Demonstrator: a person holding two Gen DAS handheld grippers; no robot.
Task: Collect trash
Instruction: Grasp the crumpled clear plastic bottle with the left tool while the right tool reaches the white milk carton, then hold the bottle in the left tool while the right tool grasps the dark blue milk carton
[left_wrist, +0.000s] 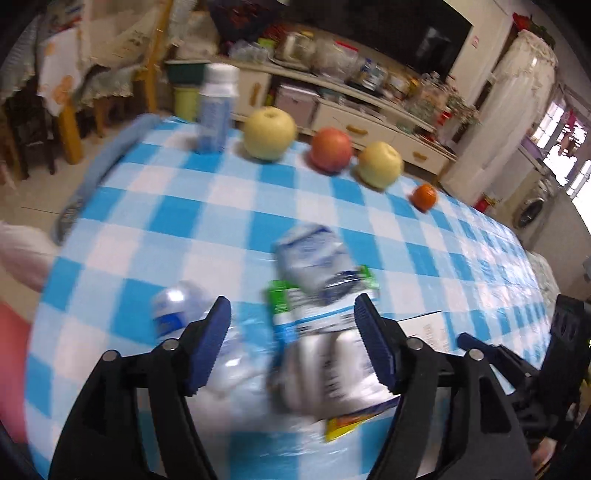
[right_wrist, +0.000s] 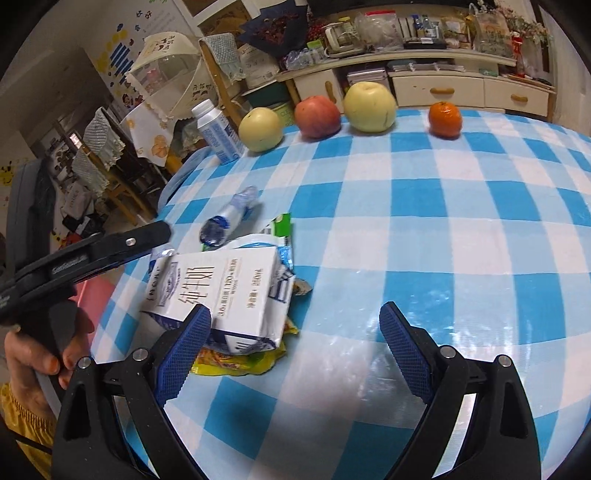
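A heap of trash lies at the near left of the blue-checked table (right_wrist: 424, 206): a white milk carton (right_wrist: 221, 295), a yellow wrapper (right_wrist: 240, 360) under it, a green-edged packet (right_wrist: 282, 225) and a crushed clear bottle (right_wrist: 229, 218). In the left wrist view the carton (left_wrist: 332, 365), packet (left_wrist: 284, 299), a crumpled white carton (left_wrist: 314, 254) and bottle (left_wrist: 173, 310) are blurred. My left gripper (left_wrist: 293, 325) is open over the heap, jaws on either side of the carton. My right gripper (right_wrist: 295, 339) is open and empty, just right of the carton.
Along the far edge stand an upright white bottle (right_wrist: 216, 129), two yellow pears (right_wrist: 260, 129) (right_wrist: 369, 107), a red apple (right_wrist: 317, 116) and an orange (right_wrist: 445, 120). Chairs (right_wrist: 107, 155) stand to the left, a cluttered sideboard (right_wrist: 443, 85) behind.
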